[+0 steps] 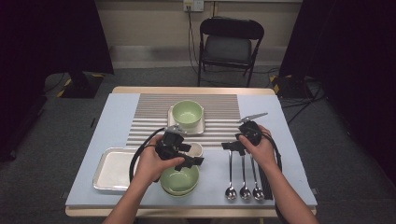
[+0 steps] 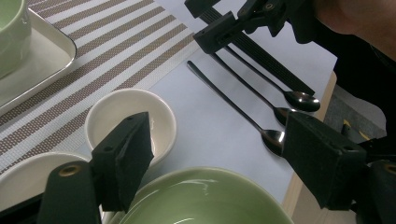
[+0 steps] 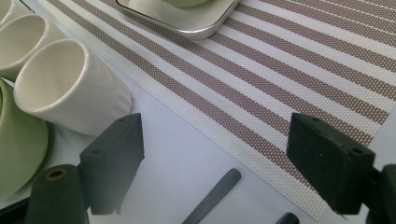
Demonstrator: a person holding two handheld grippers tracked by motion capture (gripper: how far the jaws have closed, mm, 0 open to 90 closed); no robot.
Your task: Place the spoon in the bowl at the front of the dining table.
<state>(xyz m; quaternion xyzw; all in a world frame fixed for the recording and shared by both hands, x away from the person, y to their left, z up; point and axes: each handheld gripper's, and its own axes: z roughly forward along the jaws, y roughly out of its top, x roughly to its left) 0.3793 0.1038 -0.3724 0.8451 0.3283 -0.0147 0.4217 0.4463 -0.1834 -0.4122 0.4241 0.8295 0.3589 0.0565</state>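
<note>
The left gripper (image 1: 194, 154) hovered wide open over the green bowl (image 1: 180, 180) – the right gripper (image 1: 232, 145), equally wide, hung above the spoons (image 1: 243, 177) beside that bowl.

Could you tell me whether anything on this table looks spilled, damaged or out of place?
Nothing stands out. The three spoons lie parallel, the green bowls sit stacked upright, the white cups look whole, and the far green bowl sits in its tray. No spill shows on the striped mat.
</note>
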